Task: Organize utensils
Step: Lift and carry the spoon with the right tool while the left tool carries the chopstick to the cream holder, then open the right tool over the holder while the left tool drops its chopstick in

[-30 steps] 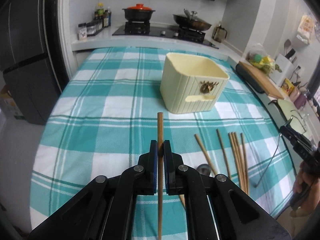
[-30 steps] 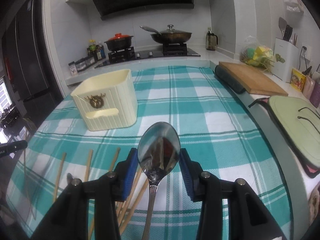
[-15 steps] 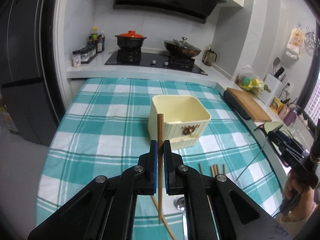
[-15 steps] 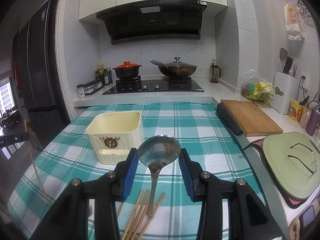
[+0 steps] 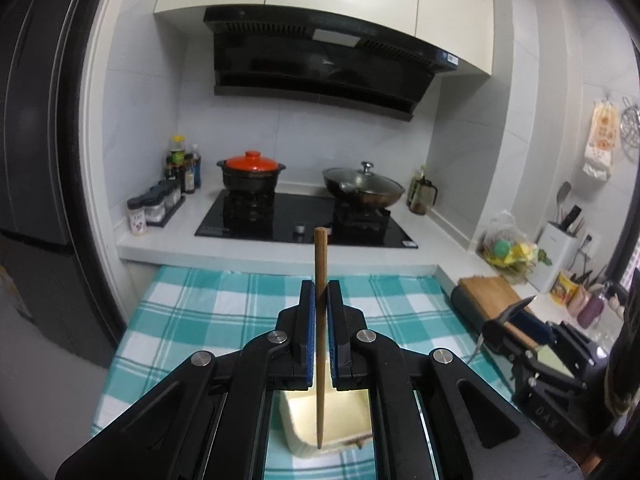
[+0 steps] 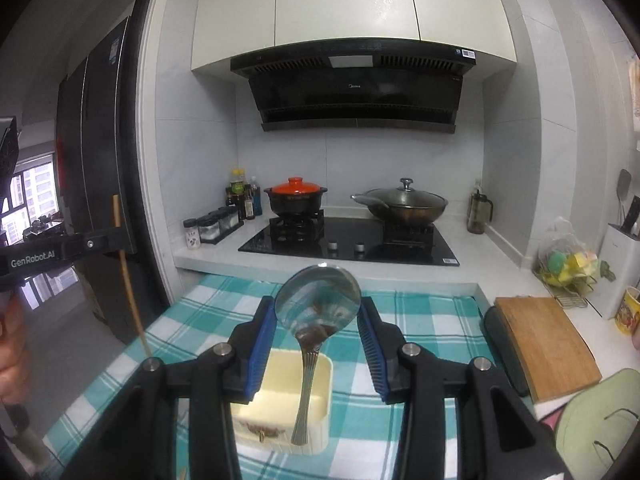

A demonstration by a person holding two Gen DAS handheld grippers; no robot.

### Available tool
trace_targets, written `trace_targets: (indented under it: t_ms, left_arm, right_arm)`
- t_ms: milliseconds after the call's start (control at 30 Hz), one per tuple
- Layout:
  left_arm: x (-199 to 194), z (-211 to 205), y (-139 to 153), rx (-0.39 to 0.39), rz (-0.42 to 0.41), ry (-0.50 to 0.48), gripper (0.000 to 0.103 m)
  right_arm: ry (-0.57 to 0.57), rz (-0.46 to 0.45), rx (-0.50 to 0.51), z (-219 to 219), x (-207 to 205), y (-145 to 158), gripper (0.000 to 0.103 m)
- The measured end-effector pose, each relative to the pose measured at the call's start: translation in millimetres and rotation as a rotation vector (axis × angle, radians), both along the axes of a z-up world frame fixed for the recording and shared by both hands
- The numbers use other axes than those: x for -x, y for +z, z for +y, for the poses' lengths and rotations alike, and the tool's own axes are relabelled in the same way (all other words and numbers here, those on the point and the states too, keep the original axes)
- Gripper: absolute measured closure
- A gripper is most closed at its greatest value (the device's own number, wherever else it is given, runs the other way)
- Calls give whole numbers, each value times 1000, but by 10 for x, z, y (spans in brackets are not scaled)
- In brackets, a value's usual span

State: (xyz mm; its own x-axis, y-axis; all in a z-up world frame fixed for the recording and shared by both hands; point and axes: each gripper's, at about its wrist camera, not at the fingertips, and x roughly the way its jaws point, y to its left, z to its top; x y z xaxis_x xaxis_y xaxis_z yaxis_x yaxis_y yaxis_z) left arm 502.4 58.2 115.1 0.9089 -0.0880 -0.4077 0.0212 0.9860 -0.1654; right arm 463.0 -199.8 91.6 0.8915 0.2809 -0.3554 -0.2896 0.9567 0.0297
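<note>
My left gripper is shut on a brown wooden chopstick that stands upright, its lower tip over the cream utensil box below. My right gripper is shut on the bowl of a steel spoon, whose handle hangs down over the same cream box on the teal checked tablecloth. In the right wrist view the left gripper with its chopstick shows at the far left, held by a hand. In the left wrist view the right gripper appears at the right edge.
Behind the table a stove carries a red-lidded pot and a lidded wok. Spice jars stand at left, a wooden cutting board and a green mat at right. A dark fridge flanks the left.
Both grippers rose well above the table and tilted up, carrying the chopstick and the spoon. The box slid from mid-frame to beneath them; the loose chopsticks on the cloth dropped from sight.
</note>
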Motion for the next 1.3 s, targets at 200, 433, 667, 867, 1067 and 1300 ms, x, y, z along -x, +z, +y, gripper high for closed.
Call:
trace_targets:
  t_ms: [200, 433, 667, 867, 1067, 1300]
  left_arm:
    - [-503, -47, -570, 7, 95, 26, 99]
    - [-712, -149, -1249, -53, 230, 6, 99]
    - [-716, -134, -1546, -53, 289, 11, 83]
    - [-173, -5, -1433, -43, 218, 15, 28]
    - [841, 138, -1464, -107, 162, 16, 5]
    - [1976, 178, -2057, -110, 288, -15, 5]
  right_arm:
    - [-7, 103, 0, 182, -571, -378, 61]
    - [-28, 348, -3, 162, -949, -1105, 61]
    - [-69, 421, -25, 102, -1068, -1380, 60]
    - [-91, 396, -34, -19, -924, -1239, 53]
    - [-83, 317, -8, -276, -149, -1025, 49]
    - [-132, 276, 24, -539, 1187, -1360, 49]
